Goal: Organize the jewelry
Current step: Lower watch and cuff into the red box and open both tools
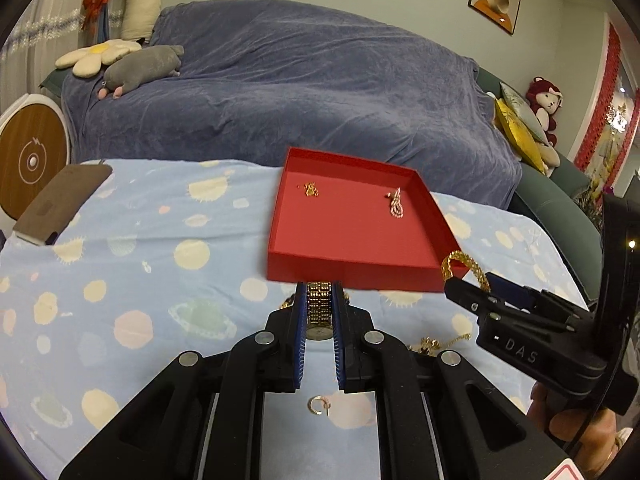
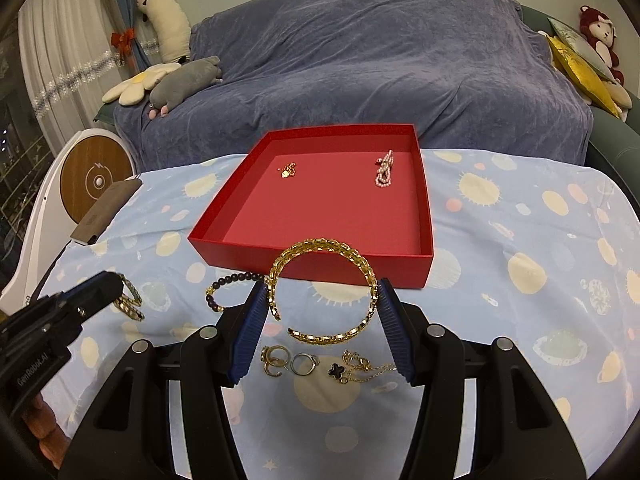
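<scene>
- Left wrist view: my left gripper (image 1: 320, 300) is pinched narrow on a gold link watch band (image 1: 319, 306), its blue pads (image 1: 300, 320) pressed against both sides of the band.
- Just beyond those fingertips I see the near wall of the red tray (image 1: 352, 272), which sits on the pale blue planet-print tablecloth (image 1: 140, 280).
- Inside the tray lie two pieces, well apart: a small gold chain with a charm (image 1: 310, 189) at far left and a pearl strand (image 1: 396, 204) at far right.
- A lone gold ring (image 1: 319, 405) lies on the cloth under my left gripper.
- Right wrist view: my right gripper (image 2: 324, 300) is about half spread and clamped on a wide gold cuff bracelet (image 2: 324, 292), with the pads touching its left and right sides.
- That cuff hangs just in front of the tray's near wall, and its open gap faces the lower left.
- On the cloth beneath it I see gold hoop earrings (image 2: 275, 360), a silver ring (image 2: 303, 361) and a black clover bracelet (image 2: 352, 368), side by side.
- A dark bead bracelet (image 2: 230, 286) lies left of the cuff, near the tray.
- Behind the table stands a sofa under a blue-grey throw (image 2: 360, 60), with plush toys on it.
</scene>
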The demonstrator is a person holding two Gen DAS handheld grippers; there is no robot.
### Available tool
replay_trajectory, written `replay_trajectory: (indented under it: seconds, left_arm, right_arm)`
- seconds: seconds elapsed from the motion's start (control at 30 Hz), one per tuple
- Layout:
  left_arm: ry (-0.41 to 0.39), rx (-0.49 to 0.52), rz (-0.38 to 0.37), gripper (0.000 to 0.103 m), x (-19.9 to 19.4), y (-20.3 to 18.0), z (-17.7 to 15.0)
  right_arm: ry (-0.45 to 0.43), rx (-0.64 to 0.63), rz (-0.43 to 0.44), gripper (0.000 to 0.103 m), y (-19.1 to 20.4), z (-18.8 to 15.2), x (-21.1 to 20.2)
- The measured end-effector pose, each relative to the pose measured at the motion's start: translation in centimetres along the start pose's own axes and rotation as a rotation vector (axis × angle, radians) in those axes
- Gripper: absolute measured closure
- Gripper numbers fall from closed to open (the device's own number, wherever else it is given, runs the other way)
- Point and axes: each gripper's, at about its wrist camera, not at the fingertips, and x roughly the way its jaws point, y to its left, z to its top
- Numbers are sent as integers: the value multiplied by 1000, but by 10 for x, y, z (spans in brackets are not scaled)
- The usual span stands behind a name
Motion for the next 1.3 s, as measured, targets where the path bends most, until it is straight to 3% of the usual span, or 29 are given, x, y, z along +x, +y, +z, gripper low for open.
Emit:
replay_trajectory:
  seconds: [0.23, 0.43, 0.67, 0.93, 1.03, 1.1, 1.3]
  left_arm:
    - [-67, 58, 10, 94, 14, -13, 67]
    - [-58, 68, 26, 94, 72, -23, 106]
    - [30, 35, 33, 94, 150, -18, 116]
    - [90, 20, 68, 93, 198, -7, 109]
    - [79, 10, 81, 86, 197, -3, 110]
    - [62, 5, 102, 61, 189, -1, 109]
    - [28, 21, 106, 47, 146, 5, 101]
  right_arm:
    - [-48, -36, -4, 49, -8, 48, 4]
    - [-23, -23, -14, 49, -23, 84, 46]
    - [70, 42, -20, 49, -51, 95, 110]
    - [112, 12, -27, 48, -48, 88, 143]
    - [83, -4, -47, 42, -46, 86, 138]
    - [65, -2, -46, 38, -46, 86, 130]
    - [35, 20, -16, 37, -50, 78, 85]
